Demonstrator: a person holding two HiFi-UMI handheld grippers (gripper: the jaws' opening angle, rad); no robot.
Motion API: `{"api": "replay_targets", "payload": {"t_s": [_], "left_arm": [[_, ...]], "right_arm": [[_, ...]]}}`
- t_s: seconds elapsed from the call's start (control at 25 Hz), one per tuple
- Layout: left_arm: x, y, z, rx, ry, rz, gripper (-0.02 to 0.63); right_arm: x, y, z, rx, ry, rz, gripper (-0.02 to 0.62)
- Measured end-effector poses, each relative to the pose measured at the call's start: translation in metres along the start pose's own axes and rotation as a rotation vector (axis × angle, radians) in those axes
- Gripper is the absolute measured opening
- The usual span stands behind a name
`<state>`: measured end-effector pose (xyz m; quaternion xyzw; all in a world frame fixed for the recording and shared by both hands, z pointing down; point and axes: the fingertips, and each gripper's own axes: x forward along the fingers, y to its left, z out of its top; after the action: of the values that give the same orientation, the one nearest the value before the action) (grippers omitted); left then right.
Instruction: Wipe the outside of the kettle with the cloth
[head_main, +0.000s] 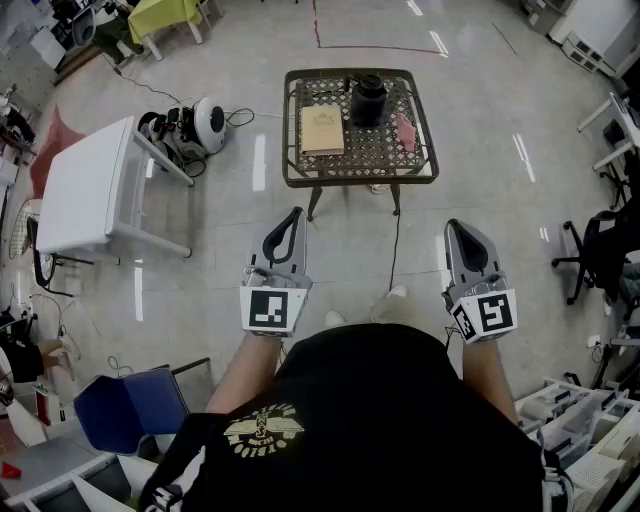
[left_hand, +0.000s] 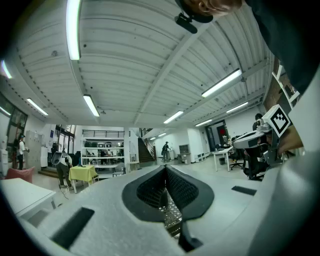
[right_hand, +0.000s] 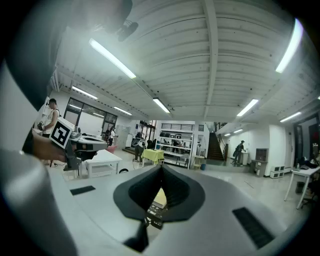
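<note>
The black kettle (head_main: 368, 100) stands on the mesh table (head_main: 300, 176), with a pink cloth (head_main: 405, 132) beside it. Well apart from them, the left gripper (head_main: 295, 216) and right gripper (head_main: 456, 229) have jaws together and hold nothing.

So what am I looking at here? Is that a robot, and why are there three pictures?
There is no robot here. A person holds a tool in each hand: the left gripper and the right gripper. The head view comes from a camera on the person's head, looking down. The other two views come from cameras riding on each tool, looking along its fingers. Both pairs of fingers are shut and hold nothing. Ahead stands a small mesh table with a black kettle, a tan book and a pinkish cloth lying beside the kettle. Neither tool has reached the table yet.
</note>
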<state>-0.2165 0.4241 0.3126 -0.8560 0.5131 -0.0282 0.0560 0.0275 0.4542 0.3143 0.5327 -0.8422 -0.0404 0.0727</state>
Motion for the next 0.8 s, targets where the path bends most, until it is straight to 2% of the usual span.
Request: {"api": "replay_targets", "payload": {"t_s": [0.36,0.68,0.8], "left_arm": [[0.013,0.0,-0.007,0.003,0.02,-0.031,0.006],[0.04,0.007,-0.016,-0.015,0.036,-0.015,0.005],[0.056,-0.001,-0.024,-0.018,0.062,-0.071,0.005]], "right_arm": [[0.009,-0.001,-0.003,0.037,-0.012,0.01,0.011],[0.039,-0.02,-0.015,0.063,-0.022,0.032,0.011],[0.053,-0.032,-0.023,0.09,-0.02,0.041,0.011]]}}
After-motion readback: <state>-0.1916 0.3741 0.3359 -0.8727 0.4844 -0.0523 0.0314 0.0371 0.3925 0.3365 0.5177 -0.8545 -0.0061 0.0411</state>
